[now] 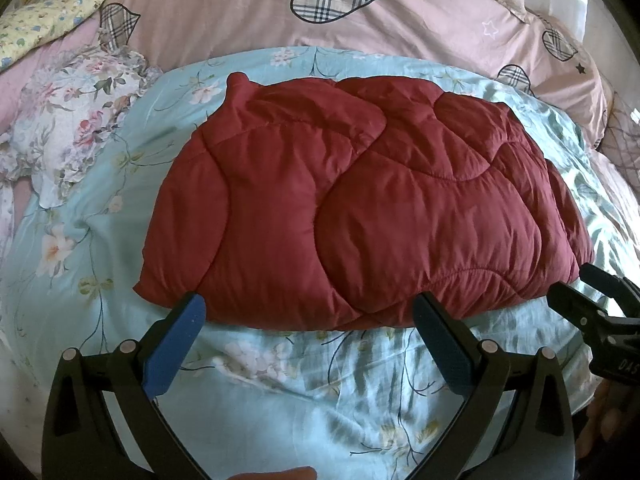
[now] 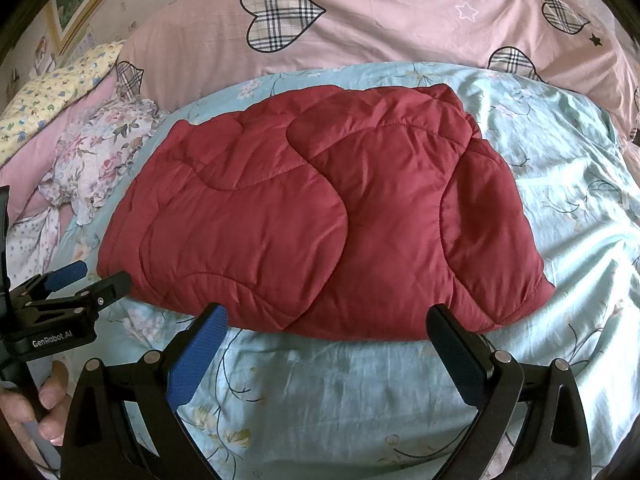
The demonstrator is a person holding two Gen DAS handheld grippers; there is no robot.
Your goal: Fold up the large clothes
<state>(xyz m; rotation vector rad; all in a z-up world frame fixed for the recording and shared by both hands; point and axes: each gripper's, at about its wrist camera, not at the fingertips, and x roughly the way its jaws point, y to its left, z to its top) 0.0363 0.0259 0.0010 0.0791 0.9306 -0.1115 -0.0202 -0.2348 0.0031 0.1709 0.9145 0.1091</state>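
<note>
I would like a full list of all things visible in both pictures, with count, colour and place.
jacket: 1, dark red quilted, folded, centre of the sheet
sheet: 1, light blue floral, under the jacket
duvet: 1, pink with plaid hearts, behind the sheet
floral cloth: 1, white with pink flowers, left of the jacket
yellow cloth: 1, yellow patterned, far left
picture frame: 1, gold, upper left
left claw: 1, black with blue pads, open, at the jacket's near edge
right claw: 1, black with blue pads, open, at the jacket's near edge
</note>
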